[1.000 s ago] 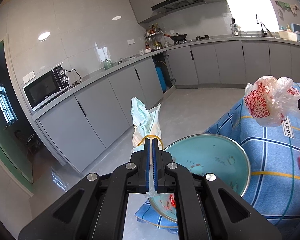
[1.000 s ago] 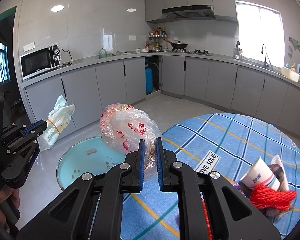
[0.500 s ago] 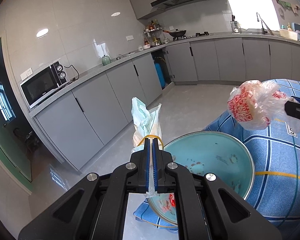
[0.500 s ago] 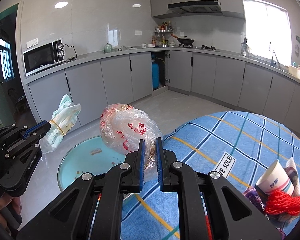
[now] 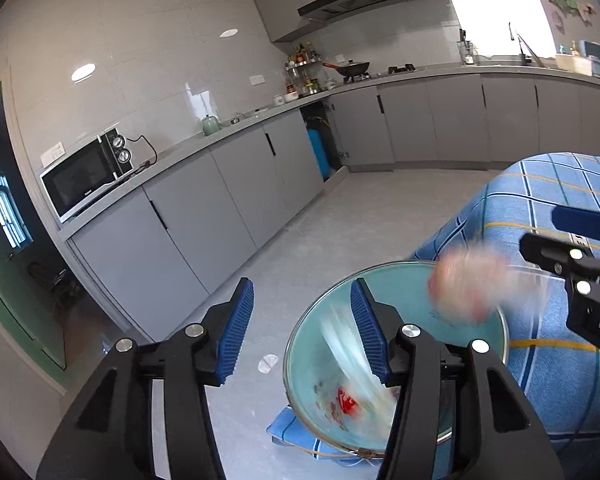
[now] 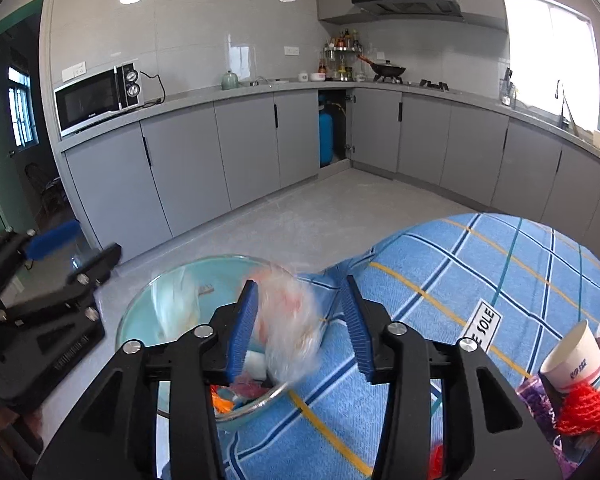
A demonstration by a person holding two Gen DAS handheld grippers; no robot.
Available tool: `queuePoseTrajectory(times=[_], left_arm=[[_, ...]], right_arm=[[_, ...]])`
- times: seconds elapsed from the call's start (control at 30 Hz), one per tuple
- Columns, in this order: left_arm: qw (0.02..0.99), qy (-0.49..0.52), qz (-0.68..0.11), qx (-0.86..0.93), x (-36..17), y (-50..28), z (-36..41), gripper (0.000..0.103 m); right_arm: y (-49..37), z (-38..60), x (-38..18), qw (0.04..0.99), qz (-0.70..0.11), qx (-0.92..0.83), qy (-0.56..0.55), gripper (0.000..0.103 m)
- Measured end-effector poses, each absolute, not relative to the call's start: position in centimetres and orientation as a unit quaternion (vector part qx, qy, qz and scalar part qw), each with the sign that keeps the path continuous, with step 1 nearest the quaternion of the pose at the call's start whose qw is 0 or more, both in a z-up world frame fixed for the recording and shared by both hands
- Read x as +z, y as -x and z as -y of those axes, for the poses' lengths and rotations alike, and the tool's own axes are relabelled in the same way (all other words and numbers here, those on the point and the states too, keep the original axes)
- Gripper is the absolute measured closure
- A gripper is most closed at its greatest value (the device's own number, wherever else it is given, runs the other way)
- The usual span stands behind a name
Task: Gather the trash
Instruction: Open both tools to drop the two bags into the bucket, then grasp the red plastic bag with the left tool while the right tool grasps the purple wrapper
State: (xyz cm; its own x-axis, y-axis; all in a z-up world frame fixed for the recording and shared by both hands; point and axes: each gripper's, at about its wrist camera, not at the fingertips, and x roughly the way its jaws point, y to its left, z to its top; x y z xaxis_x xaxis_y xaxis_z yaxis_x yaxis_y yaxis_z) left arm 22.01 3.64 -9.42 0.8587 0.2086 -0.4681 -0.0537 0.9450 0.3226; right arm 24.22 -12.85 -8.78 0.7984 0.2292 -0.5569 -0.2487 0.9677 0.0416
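A teal metal basin [image 5: 400, 292] [image 6: 216, 272] stands at the edge of the blue checked table. My left gripper [image 5: 302, 322] is open and empty above its left rim. A pale tied bag [image 5: 352, 352] [image 6: 176, 304] is a blur falling into the basin. My right gripper [image 6: 300, 320] is open; a clear bag with red print [image 6: 292, 328] [image 5: 468, 288] is a blur dropping between its fingers over the basin. Small red scraps [image 5: 348, 400] lie in the basin.
A paper cup [image 6: 576, 360], red netting [image 6: 584, 408] and other scraps lie on the blue checked tablecloth [image 6: 480, 264] at the right. Grey kitchen cabinets [image 6: 244, 152] and a microwave [image 6: 96, 98] line the far wall, with grey floor [image 5: 308, 236] between.
Both grippers have opened. The pale tied bag has left my left gripper and the red-printed bag has left my right gripper; both fall into the basin.
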Motion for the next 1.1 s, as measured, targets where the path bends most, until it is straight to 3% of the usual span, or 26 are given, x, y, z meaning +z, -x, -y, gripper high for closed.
queuePoseTrajectory(times=[0.1, 0.37, 0.73, 1.1], left_arm=[[0.952, -0.150, -0.257, 0.077, -9.4, -22.0, -3.7, 0.042], [0.954, -0.154, -0.248, 0.067, -8.9, -20.9, -2.7, 0.030], [0.956, -0.177, -0.233, 0.006, -8.9, -17.6, 2.9, 0.025], [0.949, -0.201, -0.230, -0.083, -10.0, -14.6, 11.1, 0.021]], right_arm=[[-24.0, 13.3, -9.0, 0.947, -0.296, 0.124, 0.014, 0.052], [-21.5, 14.9, -8.2, 0.950, -0.291, 0.108, 0.010, 0.046], [-14.6, 22.5, -6.9, 0.962, -0.271, 0.042, 0.005, 0.039], [-8.1, 31.3, -8.6, 0.959, -0.280, -0.053, -0.005, 0.039]])
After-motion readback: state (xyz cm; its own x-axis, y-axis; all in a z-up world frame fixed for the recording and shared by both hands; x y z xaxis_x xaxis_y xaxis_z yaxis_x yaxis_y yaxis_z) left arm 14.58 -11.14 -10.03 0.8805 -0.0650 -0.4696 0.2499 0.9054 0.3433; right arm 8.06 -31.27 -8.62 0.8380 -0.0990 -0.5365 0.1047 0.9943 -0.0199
